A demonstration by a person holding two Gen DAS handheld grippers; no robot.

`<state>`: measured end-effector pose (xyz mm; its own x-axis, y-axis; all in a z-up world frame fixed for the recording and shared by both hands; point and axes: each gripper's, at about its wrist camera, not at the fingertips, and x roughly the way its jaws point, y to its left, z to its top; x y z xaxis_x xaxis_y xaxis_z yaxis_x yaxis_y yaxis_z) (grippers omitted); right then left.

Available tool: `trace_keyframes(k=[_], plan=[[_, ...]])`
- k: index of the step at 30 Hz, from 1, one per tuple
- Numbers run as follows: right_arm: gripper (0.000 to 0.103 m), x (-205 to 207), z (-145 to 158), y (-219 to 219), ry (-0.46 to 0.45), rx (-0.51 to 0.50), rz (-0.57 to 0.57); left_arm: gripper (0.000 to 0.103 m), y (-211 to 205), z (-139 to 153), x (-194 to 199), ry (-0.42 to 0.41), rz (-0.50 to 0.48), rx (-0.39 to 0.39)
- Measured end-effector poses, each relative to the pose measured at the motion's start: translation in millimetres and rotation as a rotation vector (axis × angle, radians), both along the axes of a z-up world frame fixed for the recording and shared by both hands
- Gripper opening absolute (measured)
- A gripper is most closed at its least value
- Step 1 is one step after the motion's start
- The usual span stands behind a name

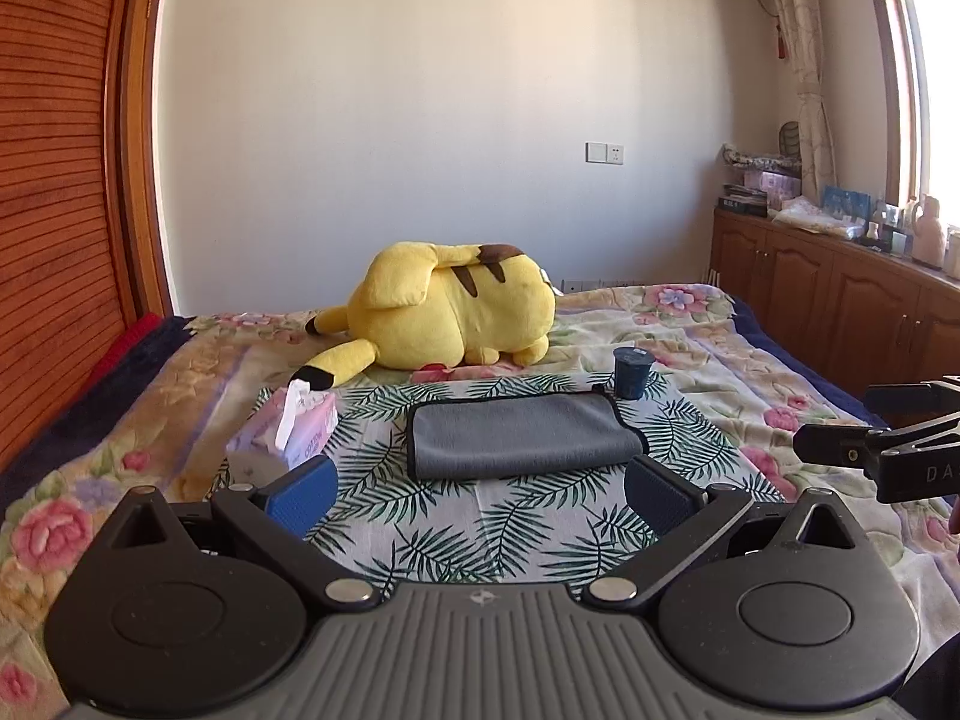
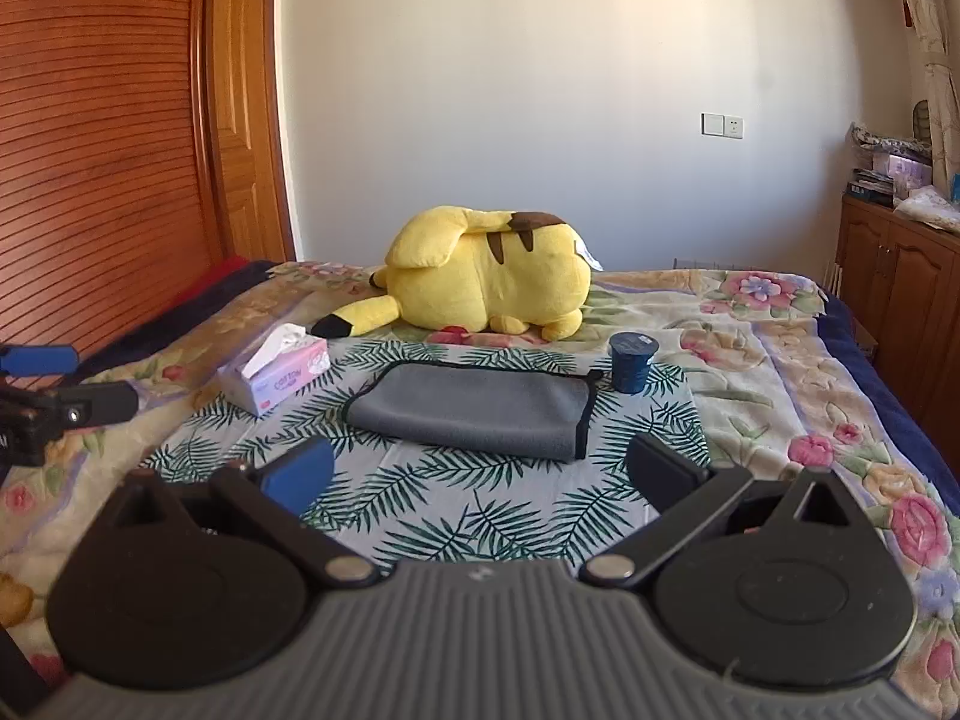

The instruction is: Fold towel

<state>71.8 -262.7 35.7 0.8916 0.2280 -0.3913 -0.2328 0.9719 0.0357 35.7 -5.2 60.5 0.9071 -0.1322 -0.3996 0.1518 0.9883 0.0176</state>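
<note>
A grey towel (image 1: 519, 435) with a black hem lies folded flat on a palm-leaf cloth (image 1: 480, 516) on the bed; it also shows in the right wrist view (image 2: 474, 408). My left gripper (image 1: 480, 495) is open and empty, held just short of the towel's near edge. My right gripper (image 2: 480, 471) is open and empty, also just short of the towel. Each gripper shows at the edge of the other's view: the right one (image 1: 870, 438) and the left one (image 2: 54, 384).
A pink tissue box (image 1: 288, 432) stands left of the towel. A dark blue cup (image 1: 631, 372) stands at its far right corner. A yellow plush toy (image 1: 456, 309) lies behind. Wooden cabinets (image 1: 840, 300) line the right wall, a wooden wardrobe (image 1: 60, 180) the left.
</note>
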Motion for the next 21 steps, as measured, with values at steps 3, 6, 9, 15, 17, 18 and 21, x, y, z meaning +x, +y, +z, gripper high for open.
trace_keyframes(k=[3, 6, 9, 15, 17, 18, 21], plan=[[0.103, -4, -4, 3, 0.002, 0.001, 0.005, 0.087, -1, -10, -3, 0.008, -0.001, 0.003], [0.103, -7, -9, 6, 0.005, 0.003, 0.0, 0.087, -1, -18, -6, 0.014, 0.003, 0.007], [0.103, -11, -14, 8, 0.005, 0.003, 0.001, 0.087, -1, -25, -8, 0.015, 0.012, 0.006], [0.103, -17, -25, 13, 0.015, -0.004, 0.004, 0.087, 3, -41, -13, 0.033, 0.035, 0.008], [0.103, -19, -29, 14, 0.018, -0.003, 0.003, 0.087, 6, -47, -15, 0.041, 0.041, -0.002], [0.103, -20, -31, 14, 0.021, 0.0, 0.004, 0.087, 7, -49, -16, 0.043, 0.044, -0.004], [0.103, -23, -37, 16, 0.023, -0.009, 0.007, 0.087, 7, -57, -18, 0.052, 0.053, 0.005]])
